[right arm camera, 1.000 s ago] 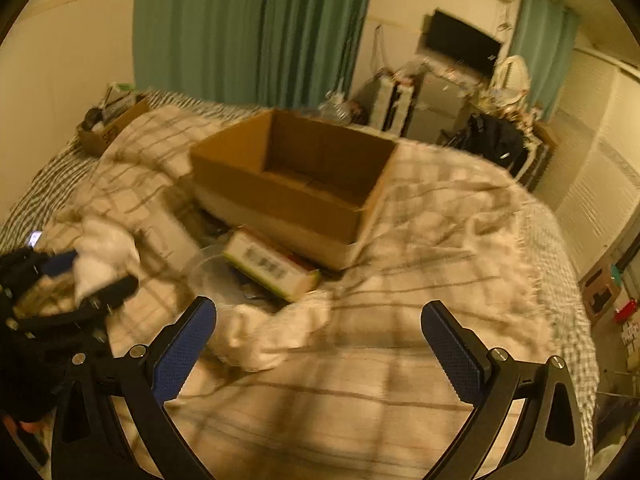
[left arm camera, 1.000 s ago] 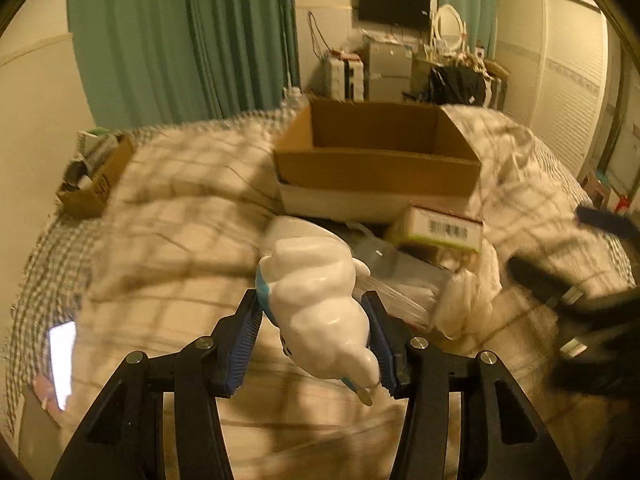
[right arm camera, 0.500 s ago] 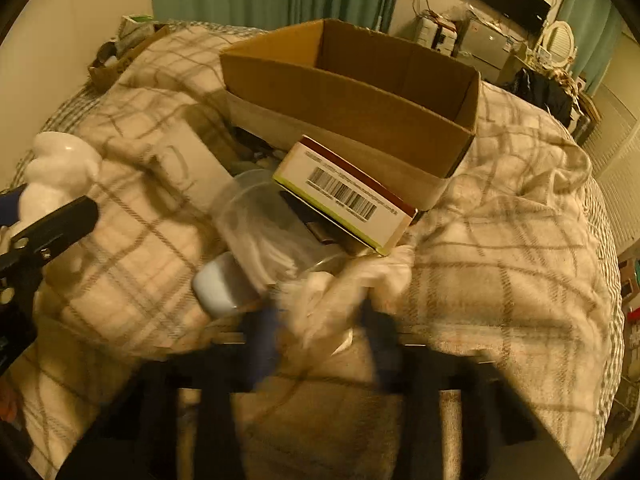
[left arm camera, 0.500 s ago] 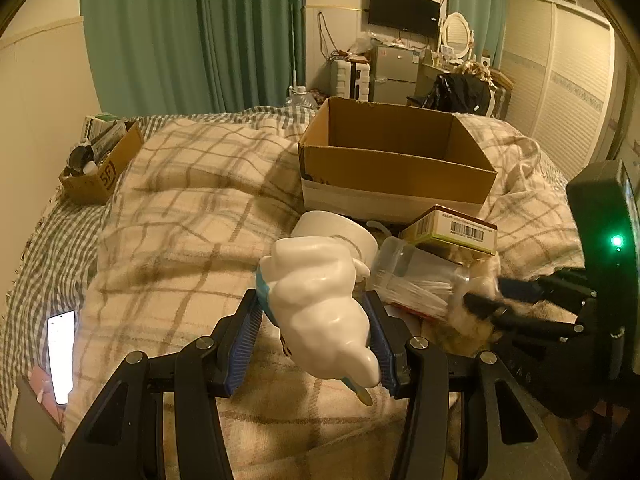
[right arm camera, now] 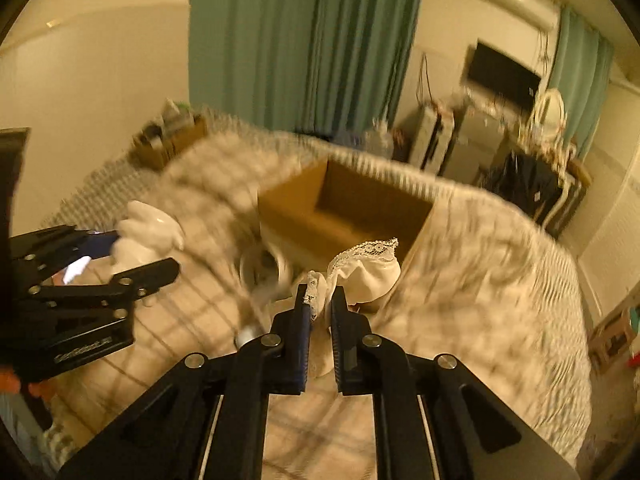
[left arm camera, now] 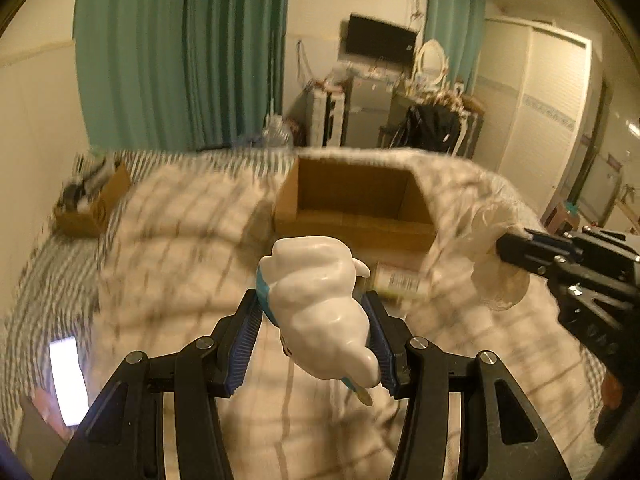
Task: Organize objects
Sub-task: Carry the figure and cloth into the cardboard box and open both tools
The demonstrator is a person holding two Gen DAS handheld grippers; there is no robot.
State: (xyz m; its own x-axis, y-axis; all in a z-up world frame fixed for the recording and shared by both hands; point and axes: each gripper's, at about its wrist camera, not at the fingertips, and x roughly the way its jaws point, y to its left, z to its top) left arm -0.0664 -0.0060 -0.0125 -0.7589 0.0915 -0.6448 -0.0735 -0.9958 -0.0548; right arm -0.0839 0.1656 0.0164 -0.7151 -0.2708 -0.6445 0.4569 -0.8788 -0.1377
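My left gripper (left arm camera: 312,340) clamps the glossy white ceramic figurine (left arm camera: 320,312) between its blue pads, above the plaid bed blanket (left arm camera: 180,280). My right gripper (right arm camera: 320,312) pinches a white lace-trimmed cloth (right arm camera: 368,268) just before the open brown cardboard box (right arm camera: 344,208) (blur hides the clutter beside it).

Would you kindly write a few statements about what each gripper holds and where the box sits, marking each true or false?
1. The left gripper holds a white figurine. True.
2. The right gripper is open and empty. False: it is shut on a lace-edged cloth.
3. The cardboard box sits on the bed. True.
4. The cloth lies inside the box. False: it hangs from the gripper, outside it.
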